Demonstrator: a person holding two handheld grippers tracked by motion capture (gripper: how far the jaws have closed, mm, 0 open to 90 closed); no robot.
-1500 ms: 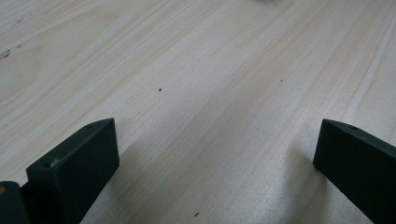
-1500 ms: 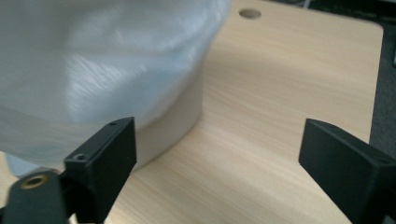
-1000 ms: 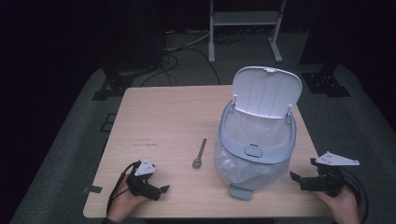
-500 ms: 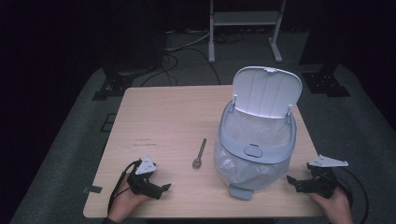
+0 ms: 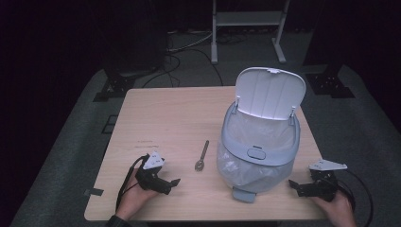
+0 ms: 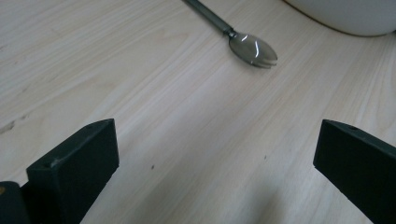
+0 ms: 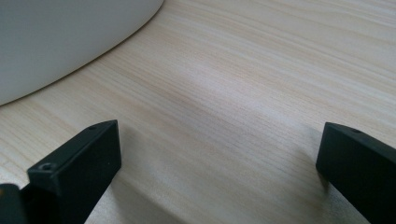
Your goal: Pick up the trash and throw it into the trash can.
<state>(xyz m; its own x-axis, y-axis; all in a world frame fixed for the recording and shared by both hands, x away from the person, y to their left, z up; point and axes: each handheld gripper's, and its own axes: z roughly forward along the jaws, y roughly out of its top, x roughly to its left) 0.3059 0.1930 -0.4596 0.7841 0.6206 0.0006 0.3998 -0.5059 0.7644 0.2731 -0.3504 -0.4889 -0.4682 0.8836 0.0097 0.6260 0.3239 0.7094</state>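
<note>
The spork (image 5: 202, 156) lies handle toward the worktop's (image 5: 170, 118) far edge, nearer the left gripper (image 5: 173, 183); both grippers' fingers apart.

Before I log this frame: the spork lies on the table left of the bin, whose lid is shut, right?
Not quite. The spork does lie on the table left of the bin, but the lid stands open, as the high view shows.

A light wooden table (image 5: 170, 123) stands on grey carpet. A dark metal spork (image 5: 202, 156) lies flat near the front edge, bowl toward the person. Just beside it on the right stands a grey pedal bin (image 5: 257, 156), lid raised, lined with a clear bag.
</note>
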